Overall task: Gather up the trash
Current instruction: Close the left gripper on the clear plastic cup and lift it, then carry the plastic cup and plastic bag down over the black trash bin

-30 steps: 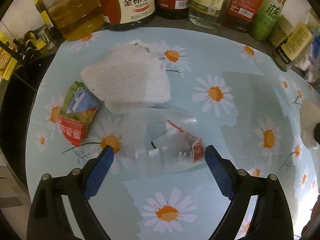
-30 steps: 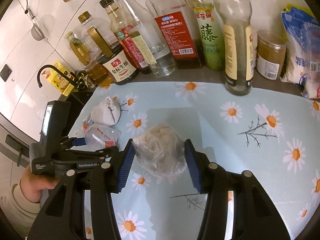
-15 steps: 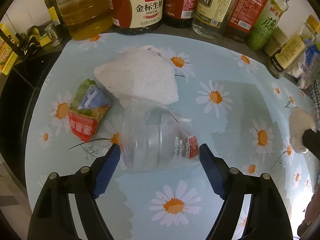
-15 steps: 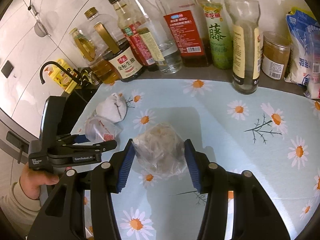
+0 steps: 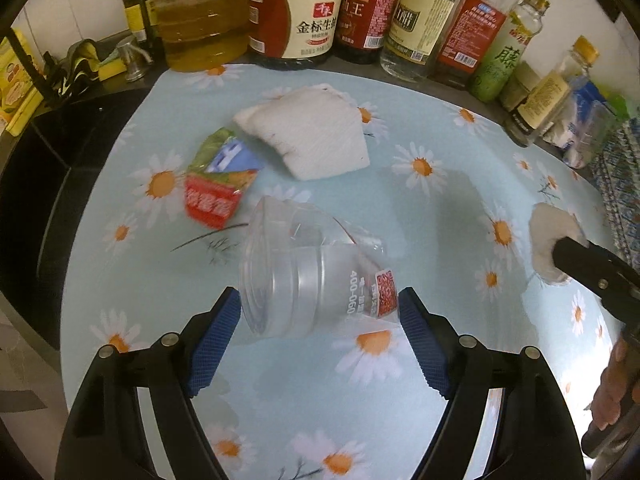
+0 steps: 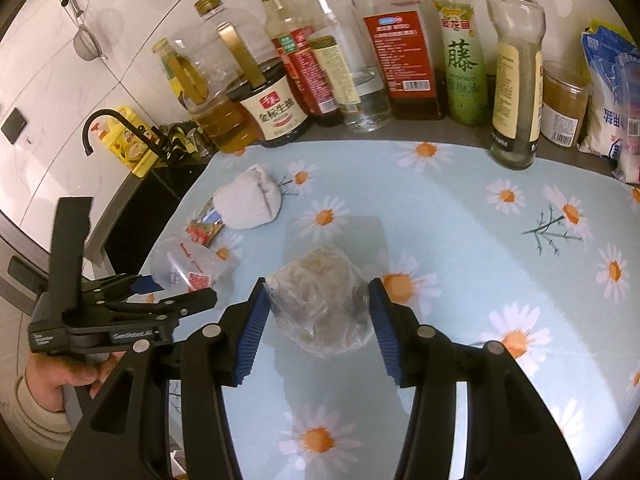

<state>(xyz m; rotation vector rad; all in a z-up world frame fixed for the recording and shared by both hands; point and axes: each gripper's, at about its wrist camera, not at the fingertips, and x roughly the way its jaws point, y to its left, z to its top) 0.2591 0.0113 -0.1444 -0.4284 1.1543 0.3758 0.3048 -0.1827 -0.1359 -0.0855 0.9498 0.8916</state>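
My left gripper (image 5: pixel 319 312) clamps the clear cup (image 5: pixel 308 276); my right gripper (image 6: pixel 316 312) grips a crumpled bag (image 6: pixel 320 300), both near me above the bench (image 6: pixel 460 240). Farther left, the tissue (image 5: pixel 308 132) and wrapper (image 5: pixel 218 184) remain uncollected.

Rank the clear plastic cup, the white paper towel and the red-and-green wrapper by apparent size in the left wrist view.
1. clear plastic cup, though it lies nearest the camera, between the left gripper pads, so its lead over the towel is unsure.
2. white paper towel.
3. red-and-green wrapper, clearly smallest.
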